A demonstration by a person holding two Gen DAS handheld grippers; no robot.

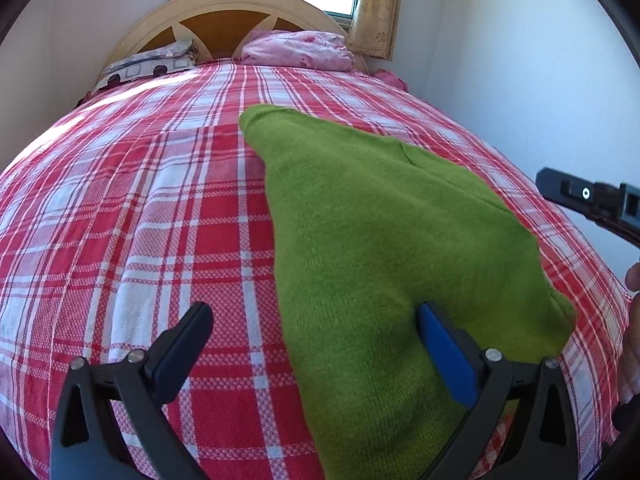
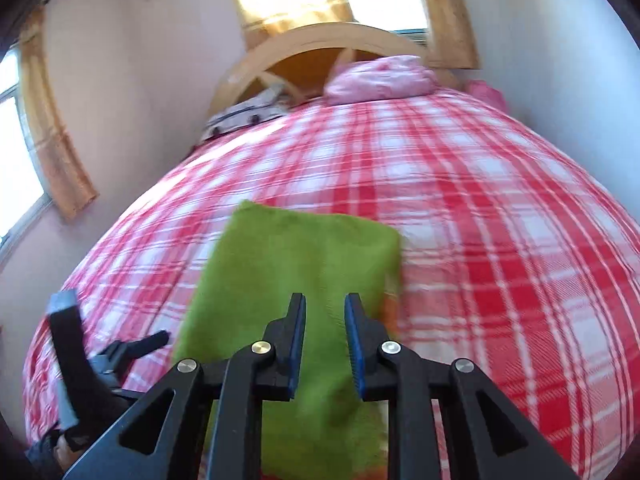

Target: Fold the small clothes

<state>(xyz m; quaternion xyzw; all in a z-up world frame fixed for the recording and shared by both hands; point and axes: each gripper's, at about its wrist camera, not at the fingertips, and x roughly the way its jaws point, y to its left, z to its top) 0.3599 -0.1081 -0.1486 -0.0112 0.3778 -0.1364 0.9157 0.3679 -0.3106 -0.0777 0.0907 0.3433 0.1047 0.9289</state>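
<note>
Under the wide left tongs lies the green garment; right tongs narrow, gripping nothing.

The left claw points forward and downward with its jaws spread as wide as they go; nothing is pinched between them, and its right finger, faced with a blue pad, lies over green cloth while the left finger sits apart over the bedcover. In the right wrist view the same claw shows at the lower left, its black frame gripped by a hand that is only partly visible. The right claw also tilts downward, its jaws drawn close with a narrow gap between the blue pads, which press on nothing. From the left wrist view, the right claw's black tip pokes in at the right edge, with fingers of the hand below it.
</note>
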